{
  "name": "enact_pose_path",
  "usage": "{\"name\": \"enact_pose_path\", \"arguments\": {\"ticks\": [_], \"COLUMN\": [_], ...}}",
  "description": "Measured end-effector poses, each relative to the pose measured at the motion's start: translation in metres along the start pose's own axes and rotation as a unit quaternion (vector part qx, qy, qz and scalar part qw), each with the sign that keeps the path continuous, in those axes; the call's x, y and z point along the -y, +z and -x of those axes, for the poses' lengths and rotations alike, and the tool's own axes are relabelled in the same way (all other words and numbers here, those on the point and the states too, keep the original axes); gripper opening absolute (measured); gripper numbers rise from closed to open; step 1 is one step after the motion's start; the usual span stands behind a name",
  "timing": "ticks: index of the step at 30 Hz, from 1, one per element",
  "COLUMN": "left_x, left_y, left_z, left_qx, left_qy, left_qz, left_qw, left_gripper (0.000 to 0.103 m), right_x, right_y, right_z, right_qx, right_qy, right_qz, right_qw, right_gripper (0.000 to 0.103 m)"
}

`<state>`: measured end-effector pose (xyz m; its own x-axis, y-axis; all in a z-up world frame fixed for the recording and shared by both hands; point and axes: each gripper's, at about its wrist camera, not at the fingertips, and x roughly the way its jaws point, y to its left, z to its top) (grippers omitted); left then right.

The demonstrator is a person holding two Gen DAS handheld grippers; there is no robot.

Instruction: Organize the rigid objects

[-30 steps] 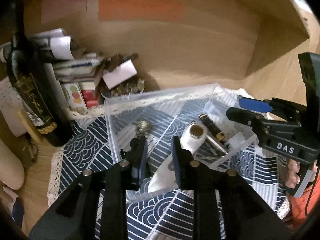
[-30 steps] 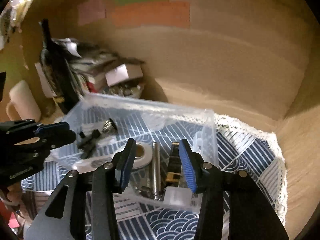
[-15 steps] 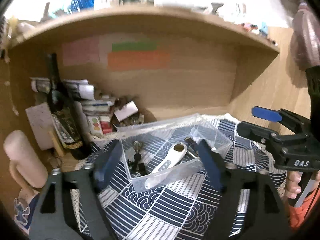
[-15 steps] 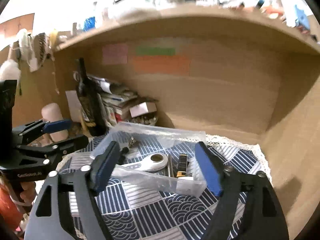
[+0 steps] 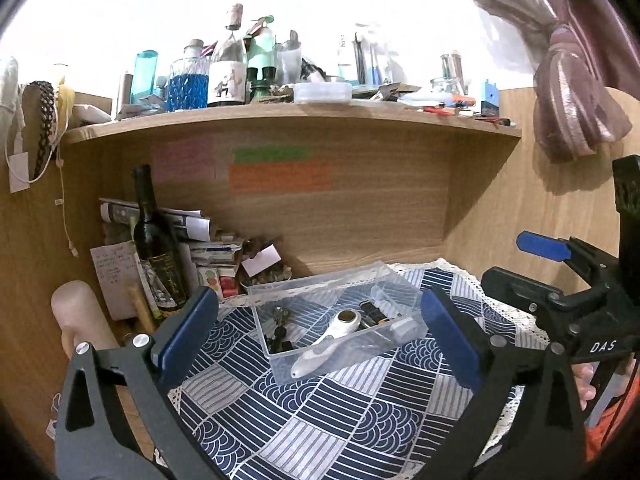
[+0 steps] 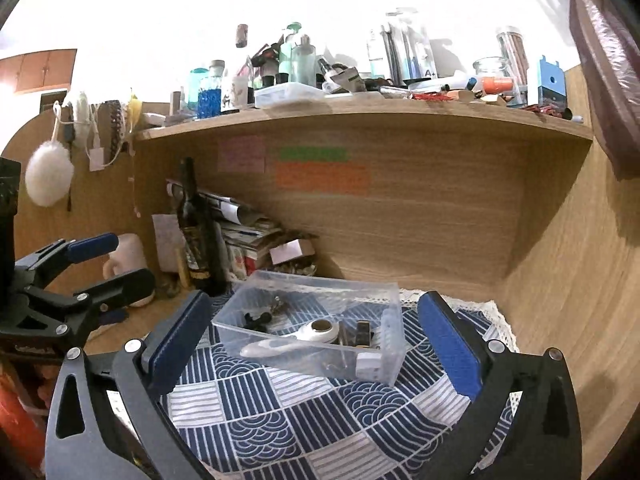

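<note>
two grippers wide, empty: left gripper (image 5: 318,334) | right gripper (image 6: 316,344) | clear bin (image 5: 316,284) small contents indistinct

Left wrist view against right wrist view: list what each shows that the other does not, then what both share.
Only the left wrist view shows the tied-back pink curtain and the right gripper, jaws open. Only the right wrist view shows a white pompom hanging on the side panel and the left gripper, jaws open. Both show the clear plastic box on the blue patterned cloth, the white handled tool inside it, and the dark wine bottle.
</note>
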<state>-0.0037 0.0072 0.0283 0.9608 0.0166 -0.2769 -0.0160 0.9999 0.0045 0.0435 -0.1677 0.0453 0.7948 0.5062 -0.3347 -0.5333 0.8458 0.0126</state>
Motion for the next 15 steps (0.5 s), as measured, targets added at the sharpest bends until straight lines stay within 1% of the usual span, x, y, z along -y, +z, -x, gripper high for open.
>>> {"name": "enact_pose_path", "arguments": {"ticks": [7,15], "left_x": [0.007,0.009], "left_y": [0.000,0.000], "left_z": [0.008,0.010], "left_qx": [0.010,0.015], "left_qy": [-0.006,-0.001], "left_qz": [-0.009,-0.010], "left_qw": [0.9999,0.9998], "left_gripper": [0.103,0.103], "right_x": [0.000,0.000], "right_y": [-0.002,-0.002], "right_z": [0.009,0.011], "right_qx": [0.005,0.008], "right_qy": [-0.006,-0.012], "right_qz": [-0.004,-0.005], "right_qw": [1.000,1.000], "right_gripper": [0.103,0.103]}}
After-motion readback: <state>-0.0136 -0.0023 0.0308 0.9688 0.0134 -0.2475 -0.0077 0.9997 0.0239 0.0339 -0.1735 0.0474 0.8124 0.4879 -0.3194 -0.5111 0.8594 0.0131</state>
